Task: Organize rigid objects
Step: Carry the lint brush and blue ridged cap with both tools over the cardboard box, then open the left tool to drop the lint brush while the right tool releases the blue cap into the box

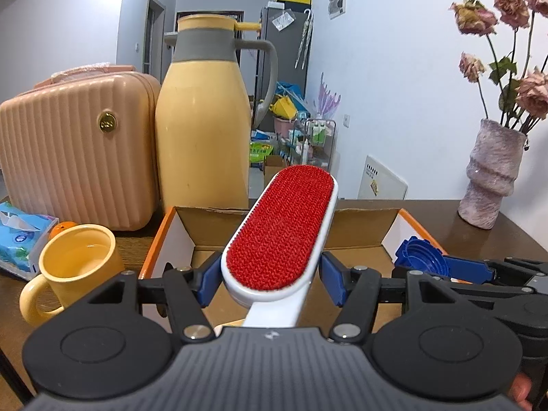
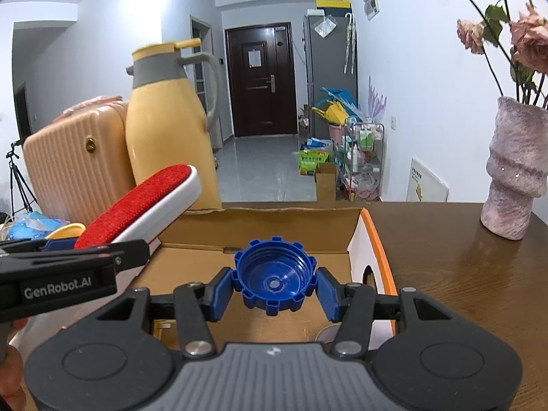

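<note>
My left gripper is shut on a white lint brush with a red pad, held above an open cardboard box. The brush also shows at the left in the right wrist view. My right gripper is shut on a blue ridged plastic lid, held over the same box. The lid and the right gripper also show at the right in the left wrist view. Both grippers hover side by side over the box.
A yellow thermos jug and a pink ribbed case stand behind the box. A yellow mug and a tissue pack sit to the left. A pink vase with dried roses stands on the wooden table at the right.
</note>
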